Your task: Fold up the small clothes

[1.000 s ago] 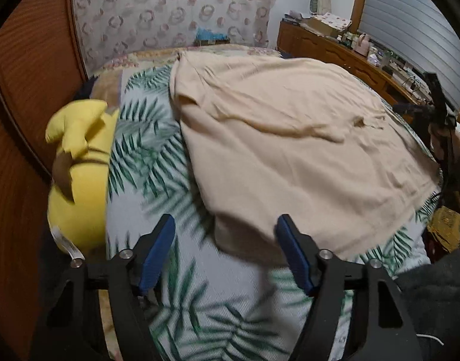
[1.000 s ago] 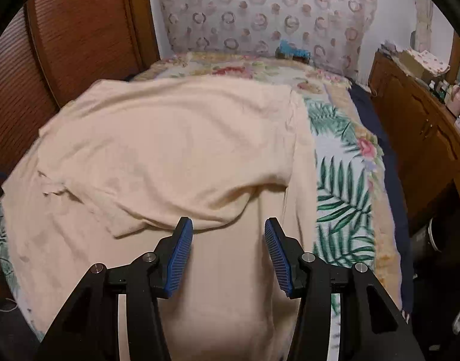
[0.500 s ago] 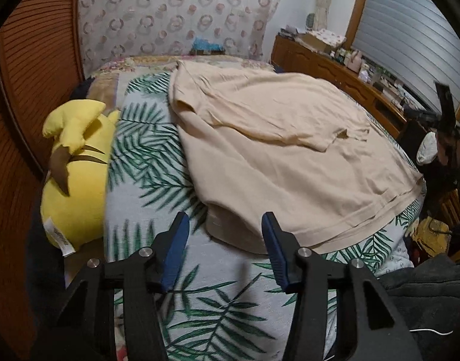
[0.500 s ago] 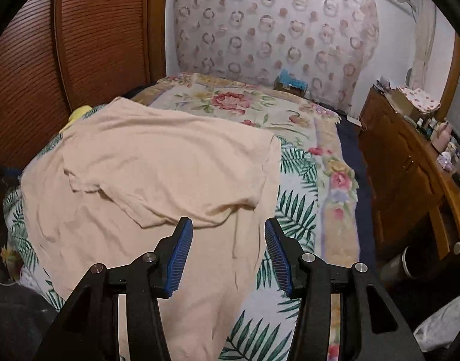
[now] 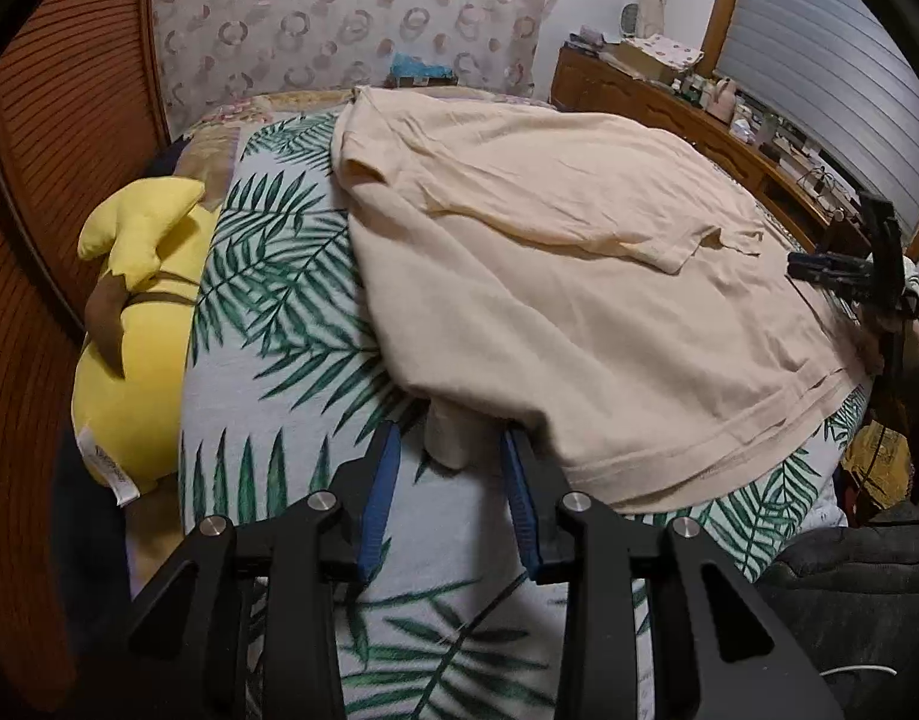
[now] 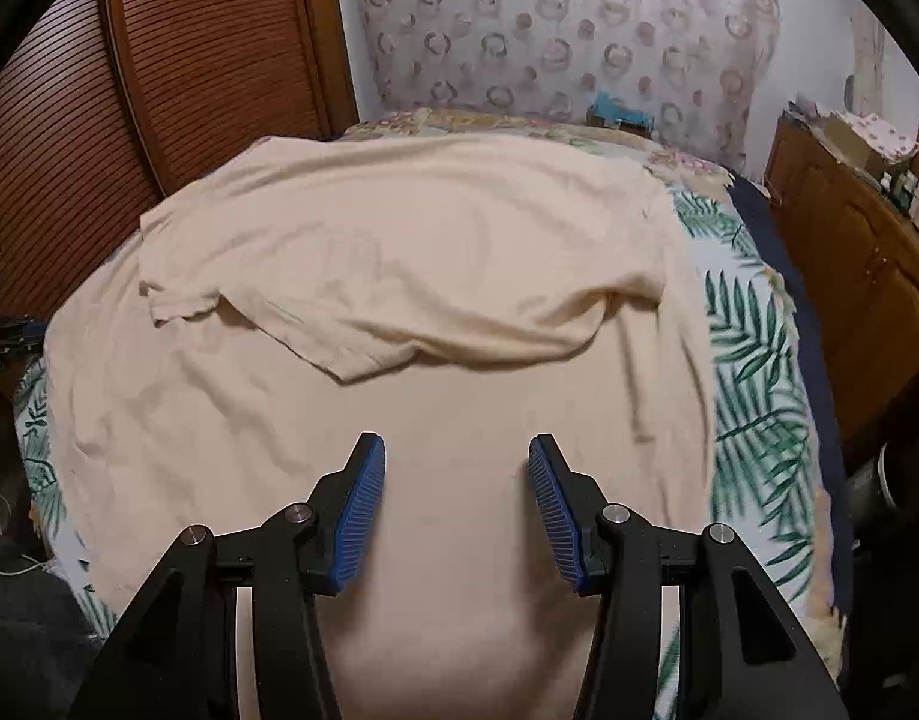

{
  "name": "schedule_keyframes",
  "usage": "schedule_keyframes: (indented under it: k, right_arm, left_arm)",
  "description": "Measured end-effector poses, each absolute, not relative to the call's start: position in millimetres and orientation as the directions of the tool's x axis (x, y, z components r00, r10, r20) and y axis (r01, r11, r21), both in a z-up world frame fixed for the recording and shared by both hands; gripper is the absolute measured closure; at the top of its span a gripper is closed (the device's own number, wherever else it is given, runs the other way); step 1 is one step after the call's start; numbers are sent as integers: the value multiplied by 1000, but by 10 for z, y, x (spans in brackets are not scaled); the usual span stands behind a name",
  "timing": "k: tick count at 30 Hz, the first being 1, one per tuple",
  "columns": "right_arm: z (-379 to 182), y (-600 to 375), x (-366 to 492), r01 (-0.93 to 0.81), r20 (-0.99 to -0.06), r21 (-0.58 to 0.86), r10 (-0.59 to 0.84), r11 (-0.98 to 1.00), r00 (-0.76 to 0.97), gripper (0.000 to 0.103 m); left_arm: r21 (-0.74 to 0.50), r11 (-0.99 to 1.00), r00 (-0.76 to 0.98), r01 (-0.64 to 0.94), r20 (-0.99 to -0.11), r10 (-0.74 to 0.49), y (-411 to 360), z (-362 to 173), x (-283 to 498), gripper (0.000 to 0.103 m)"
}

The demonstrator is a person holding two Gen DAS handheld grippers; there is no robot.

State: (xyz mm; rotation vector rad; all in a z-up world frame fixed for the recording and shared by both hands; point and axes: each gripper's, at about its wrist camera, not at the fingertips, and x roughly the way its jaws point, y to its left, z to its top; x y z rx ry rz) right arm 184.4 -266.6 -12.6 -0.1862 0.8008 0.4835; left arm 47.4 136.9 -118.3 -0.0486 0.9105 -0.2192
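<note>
A beige t-shirt [image 5: 567, 276] lies spread on the bed, one sleeve folded over its body; it also fills the right wrist view [image 6: 399, 312]. My left gripper [image 5: 450, 450] is open at the shirt's near corner, with a small fold of the cloth between its blue pads. My right gripper [image 6: 456, 456] is open and empty just above the shirt's lower part. It also shows from the left wrist view [image 5: 849, 270] at the shirt's far edge.
The bed has a palm-leaf cover [image 5: 279, 312]. A yellow plush toy [image 5: 135, 312] lies at its left edge by a wooden slatted wall [image 5: 51, 120]. A wooden dresser [image 6: 849, 252] with clutter stands to the right of the bed.
My left gripper has moved down to the shirt's corner and narrowed around a fold of it. My right gripper has dropped closer to the shirt, still open.
</note>
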Motion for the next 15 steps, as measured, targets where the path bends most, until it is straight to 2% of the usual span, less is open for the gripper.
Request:
schedule_keyframes:
  k: [1,2,3,15]
  right_arm:
    - [-124,-2669,1849,-481,-724,17,342,877,599,51]
    - [-146,-2640,1843,-479,-723,16,341,878,601,51]
    - [-151,-2648,1849,-474,-721,16,338,881,604,51]
    - [-187,-2545,1676,-466,-715,-22,312,884,625,51]
  left_arm:
    - [-135,976,593,173,-777,-212,1351,-1181,483,69]
    - [-135,974,591,179,-777,-217,1337,-1175,488,86]
    - [-133,974,589,183,-778,-217,1317,-1172,488,98]
    - [-76,993,628,86,-770,-113,1477,-769,102,100]
